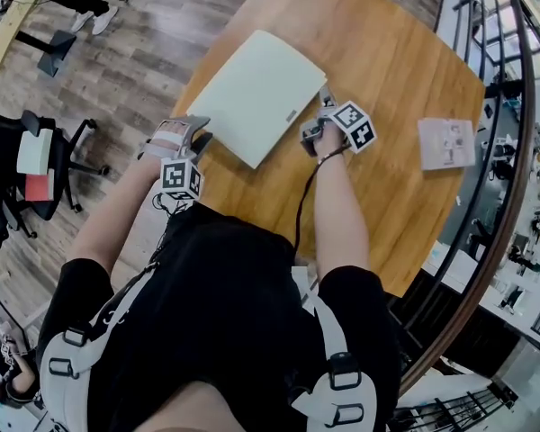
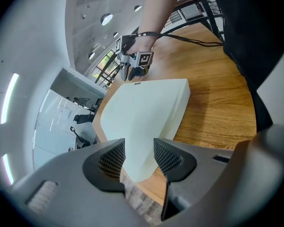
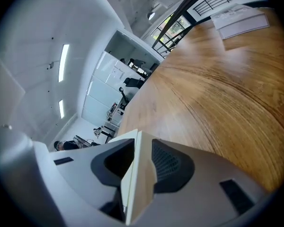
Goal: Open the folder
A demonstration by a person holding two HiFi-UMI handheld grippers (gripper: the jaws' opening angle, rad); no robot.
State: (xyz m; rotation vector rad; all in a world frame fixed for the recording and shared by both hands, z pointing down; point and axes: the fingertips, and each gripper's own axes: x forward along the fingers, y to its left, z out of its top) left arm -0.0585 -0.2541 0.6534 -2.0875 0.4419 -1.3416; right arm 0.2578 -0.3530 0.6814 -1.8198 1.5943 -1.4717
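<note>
A closed cream folder lies flat on the round wooden table. My left gripper is at the folder's near left corner, open. In the left gripper view the folder points its corner into the gap of my left gripper, without pressing on either pad. My right gripper sits at the folder's right edge, beside a small label. In the right gripper view the folder's edge stands between the jaws of my right gripper, which are spread.
A white booklet lies on the table's right side, apart from the folder. A black railing curves round the table's far and right edge. An office chair stands on the wooden floor at the left.
</note>
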